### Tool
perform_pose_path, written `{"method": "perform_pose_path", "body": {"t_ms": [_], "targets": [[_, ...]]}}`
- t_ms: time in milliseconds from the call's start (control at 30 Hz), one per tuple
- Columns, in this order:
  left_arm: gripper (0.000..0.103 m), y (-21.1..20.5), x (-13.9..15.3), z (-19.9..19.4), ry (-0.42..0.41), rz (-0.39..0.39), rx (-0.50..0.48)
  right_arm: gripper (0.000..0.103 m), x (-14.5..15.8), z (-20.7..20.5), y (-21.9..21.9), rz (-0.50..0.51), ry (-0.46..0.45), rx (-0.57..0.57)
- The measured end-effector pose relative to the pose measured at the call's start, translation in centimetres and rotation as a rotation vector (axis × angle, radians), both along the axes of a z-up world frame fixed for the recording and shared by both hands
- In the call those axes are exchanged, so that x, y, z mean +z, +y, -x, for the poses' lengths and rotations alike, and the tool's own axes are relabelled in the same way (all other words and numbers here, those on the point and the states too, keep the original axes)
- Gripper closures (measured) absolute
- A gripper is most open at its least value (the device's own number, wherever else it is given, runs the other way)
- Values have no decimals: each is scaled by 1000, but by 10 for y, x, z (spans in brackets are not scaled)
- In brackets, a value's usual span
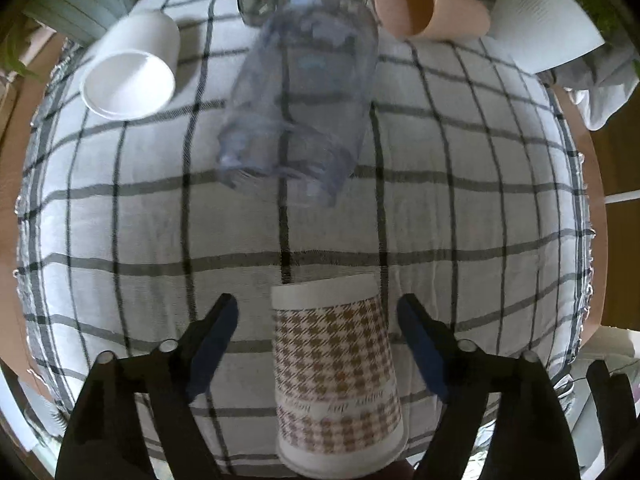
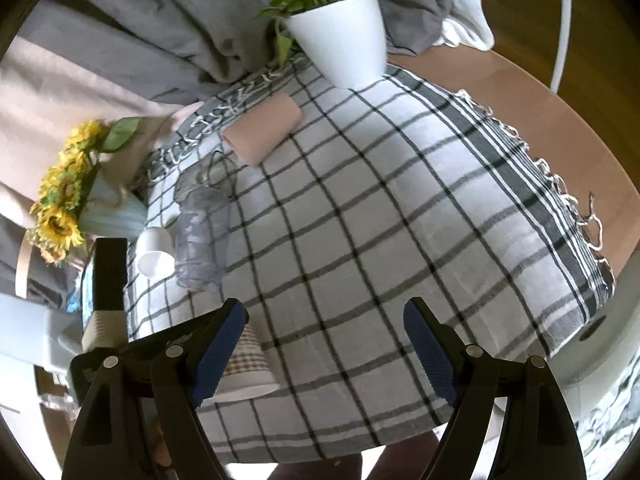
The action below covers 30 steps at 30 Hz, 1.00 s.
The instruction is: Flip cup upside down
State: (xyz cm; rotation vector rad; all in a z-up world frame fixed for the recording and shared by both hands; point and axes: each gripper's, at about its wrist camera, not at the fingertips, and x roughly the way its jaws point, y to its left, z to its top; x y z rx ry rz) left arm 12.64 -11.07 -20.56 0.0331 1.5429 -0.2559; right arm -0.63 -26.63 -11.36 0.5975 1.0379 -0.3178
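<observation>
A paper cup with a brown houndstooth print (image 1: 336, 376) stands upside down on the checked cloth (image 1: 440, 220), its white base up and its wide rim down. My left gripper (image 1: 318, 328) is open, its blue-padded fingers apart on either side of the cup and not touching it. The same cup shows in the right wrist view (image 2: 248, 364), partly behind the left finger. My right gripper (image 2: 324, 328) is open and empty above the cloth.
A clear plastic cup (image 1: 296, 96) lies on its side mid-table. A white cup (image 1: 132, 68) and a peach cup (image 1: 428, 4) also lie on their sides. A white plant pot (image 2: 344, 36) and a sunflower vase (image 2: 80, 204) stand at the table's back edge.
</observation>
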Motion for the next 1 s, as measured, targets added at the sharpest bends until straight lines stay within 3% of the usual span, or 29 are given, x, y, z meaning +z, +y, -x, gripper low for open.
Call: {"method": "perform_pose_path", "body": {"t_ms": [200, 300, 500, 667, 900, 1000], "targets": [[47, -3, -3, 4, 12, 6, -17, 21, -6, 3, -5, -14, 18, -17], [47, -7, 8, 8, -37, 5, -36, 21, -7, 3, -5, -19, 16, -6], [47, 4, 43, 17, -144, 92, -23, 21, 1, 6, -5, -10, -16, 5], [47, 7, 41, 18, -212, 112, -42, 21, 11, 9, -4, 39, -46, 14], [47, 1, 55, 42, -379, 97, -96, 21, 14, 12, -6, 81, -50, 25], [48, -8, 48, 44, -384, 74, -125, 22, 16, 14, -6, 103, -52, 30]]}}
